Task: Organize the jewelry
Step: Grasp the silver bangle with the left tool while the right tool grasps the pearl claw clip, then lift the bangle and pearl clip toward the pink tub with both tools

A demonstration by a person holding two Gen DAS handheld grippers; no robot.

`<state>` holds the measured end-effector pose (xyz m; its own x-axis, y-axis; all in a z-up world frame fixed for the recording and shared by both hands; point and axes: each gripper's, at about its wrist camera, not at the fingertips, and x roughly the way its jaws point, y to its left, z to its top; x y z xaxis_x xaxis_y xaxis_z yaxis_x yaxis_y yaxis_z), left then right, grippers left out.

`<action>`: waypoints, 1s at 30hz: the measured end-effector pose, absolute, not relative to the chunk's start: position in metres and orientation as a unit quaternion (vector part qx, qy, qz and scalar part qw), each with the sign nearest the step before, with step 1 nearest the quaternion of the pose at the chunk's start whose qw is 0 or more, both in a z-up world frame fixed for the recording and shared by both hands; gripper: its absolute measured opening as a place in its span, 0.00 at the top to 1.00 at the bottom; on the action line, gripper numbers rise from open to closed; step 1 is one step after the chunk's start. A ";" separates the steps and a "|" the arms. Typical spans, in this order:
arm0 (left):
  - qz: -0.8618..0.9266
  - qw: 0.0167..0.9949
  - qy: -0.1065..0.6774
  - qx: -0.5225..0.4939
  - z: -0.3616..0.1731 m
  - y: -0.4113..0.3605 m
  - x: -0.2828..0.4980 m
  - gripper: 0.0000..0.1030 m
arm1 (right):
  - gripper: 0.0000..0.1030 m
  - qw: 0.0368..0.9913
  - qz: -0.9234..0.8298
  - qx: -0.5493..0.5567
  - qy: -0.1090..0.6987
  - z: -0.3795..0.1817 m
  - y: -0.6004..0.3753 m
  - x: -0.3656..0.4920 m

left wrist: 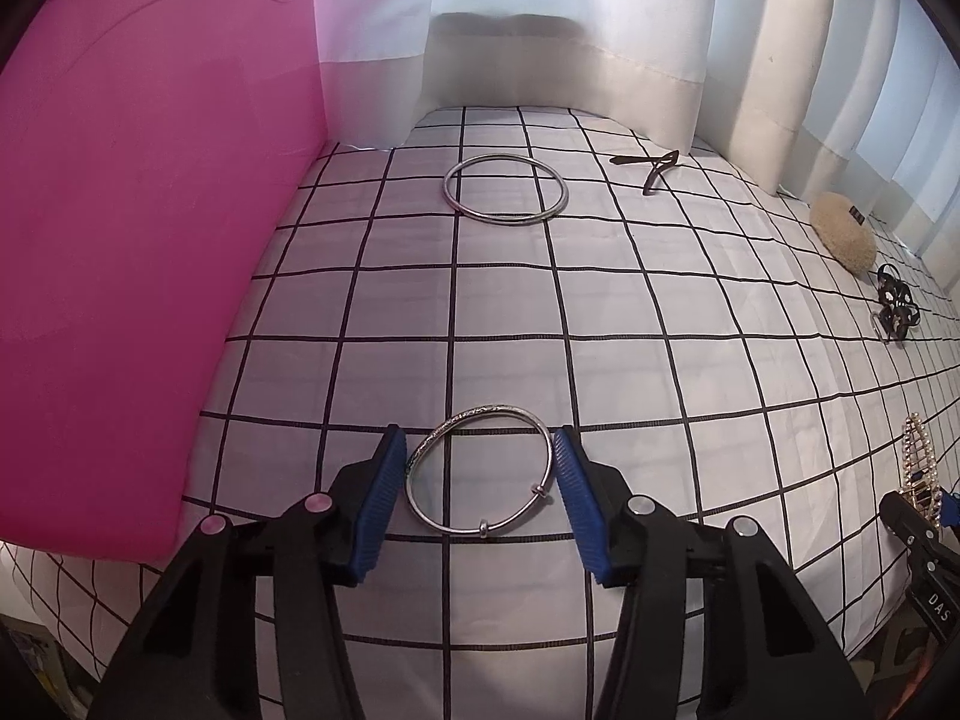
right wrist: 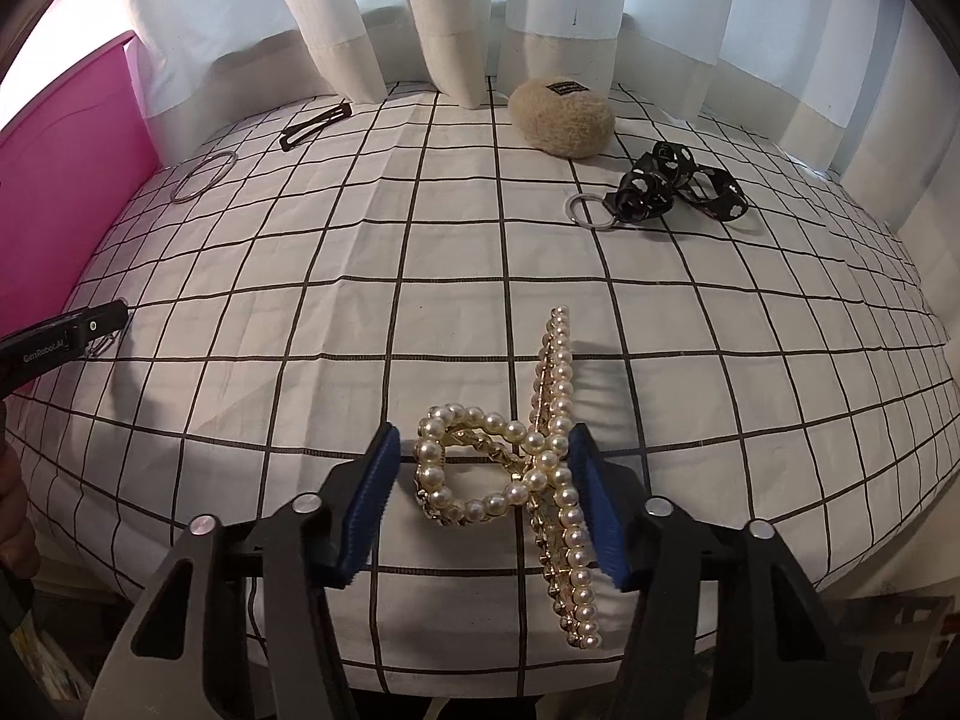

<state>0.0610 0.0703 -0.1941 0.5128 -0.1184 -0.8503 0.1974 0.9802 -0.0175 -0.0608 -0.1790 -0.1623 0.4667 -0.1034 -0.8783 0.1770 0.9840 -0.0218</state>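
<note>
A thin silver bangle (left wrist: pixel 478 469) lies on the checked cloth between the open blue pads of my left gripper (left wrist: pixel 478 447), not squeezed. A larger plain silver ring (left wrist: pixel 505 189) lies farther back; it also shows in the right wrist view (right wrist: pixel 203 175). A pearl hair claw (right wrist: pixel 528 468) lies between the open pads of my right gripper (right wrist: pixel 486 444), its long arm close to the right pad (right wrist: pixel 591 498). The claw's edge shows in the left wrist view (left wrist: pixel 921 468).
A pink box (left wrist: pixel 138 228) stands along the left. A black hair clip (right wrist: pixel 315 126), a beige fluffy scrunchie (right wrist: pixel 561 117) and a black ribbon bow with a metal ring (right wrist: pixel 672 189) lie at the back. White curtains (right wrist: pixel 432 18) hang behind the table.
</note>
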 end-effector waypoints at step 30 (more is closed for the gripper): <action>-0.075 0.888 0.454 0.011 -0.134 0.075 0.060 0.52 | 0.57 0.888 -0.040 0.030 0.457 -0.089 -0.173 -0.038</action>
<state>0.0605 0.0754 -0.1337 0.5758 -0.1225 -0.8084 0.1423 0.9886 -0.0485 -0.0378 -0.1725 -0.0892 0.5796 -0.0430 -0.8138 0.0981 0.9950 0.0174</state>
